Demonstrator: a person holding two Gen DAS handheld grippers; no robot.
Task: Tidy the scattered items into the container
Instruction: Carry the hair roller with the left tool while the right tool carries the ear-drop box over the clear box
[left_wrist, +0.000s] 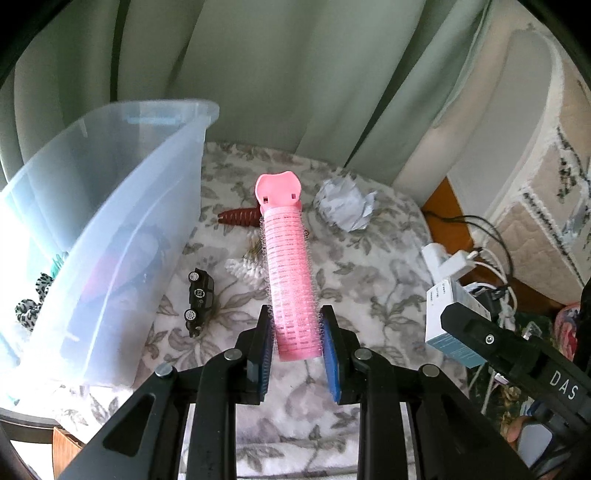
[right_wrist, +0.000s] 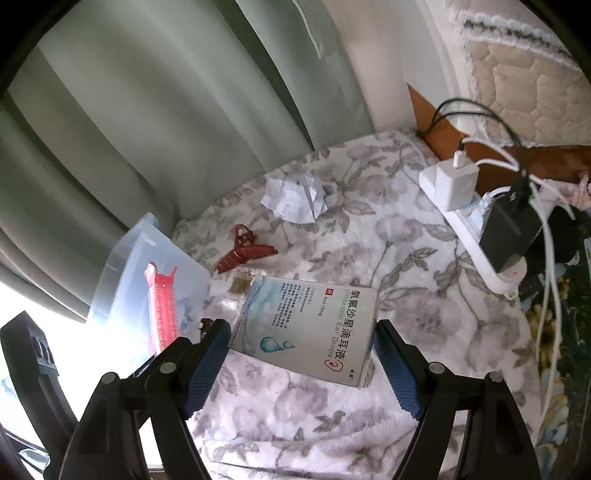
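Pink hair roller (left_wrist: 291, 280) is clamped at its near end in the left gripper (left_wrist: 297, 345), sticking up mid-frame. Right gripper (right_wrist: 301, 354) is gripping the ear drops box (right_wrist: 310, 328), lower centre. Clear bin (left_wrist: 110, 221) sits left; toy car (left_wrist: 199, 301) beside it.

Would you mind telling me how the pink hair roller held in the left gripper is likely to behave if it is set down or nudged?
The pink hair roller is a long cylinder, so it would probably roll on its side. Its bristly mesh surface probably helps the fingers grip, and might snag the floral cloth. It looks hollow, so probably light.
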